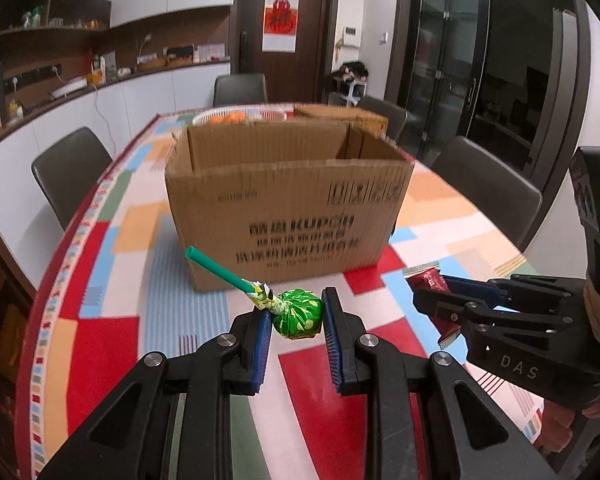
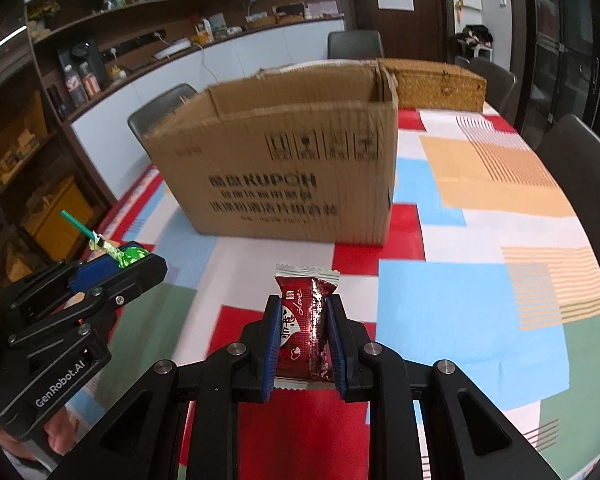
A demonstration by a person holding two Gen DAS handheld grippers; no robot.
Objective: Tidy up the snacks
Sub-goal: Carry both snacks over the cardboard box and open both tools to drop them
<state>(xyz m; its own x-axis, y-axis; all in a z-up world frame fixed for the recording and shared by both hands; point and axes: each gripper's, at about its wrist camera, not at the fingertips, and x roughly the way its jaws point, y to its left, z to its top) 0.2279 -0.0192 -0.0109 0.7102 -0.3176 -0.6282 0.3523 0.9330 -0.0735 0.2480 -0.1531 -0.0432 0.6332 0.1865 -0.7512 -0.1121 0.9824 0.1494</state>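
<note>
Only the right wrist view shows the red candy wrapper's (image 2: 306,322) white "love" lettering and heart, with the right gripper (image 2: 303,344) clamped on it. The left wrist view shows the left gripper (image 1: 296,320) pinching a green-foil lollipop (image 1: 298,314), its green stick tilted up-left. Both snacks hang above the patchwork tablecloth (image 2: 480,300), near the open KUPOH cardboard box (image 2: 284,168).

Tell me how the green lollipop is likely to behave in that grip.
The green lollipop is probably light and hard under its crinkly foil. Held by the round head alone in the left tongs, it may pivot, since the stick juts out free.
</note>
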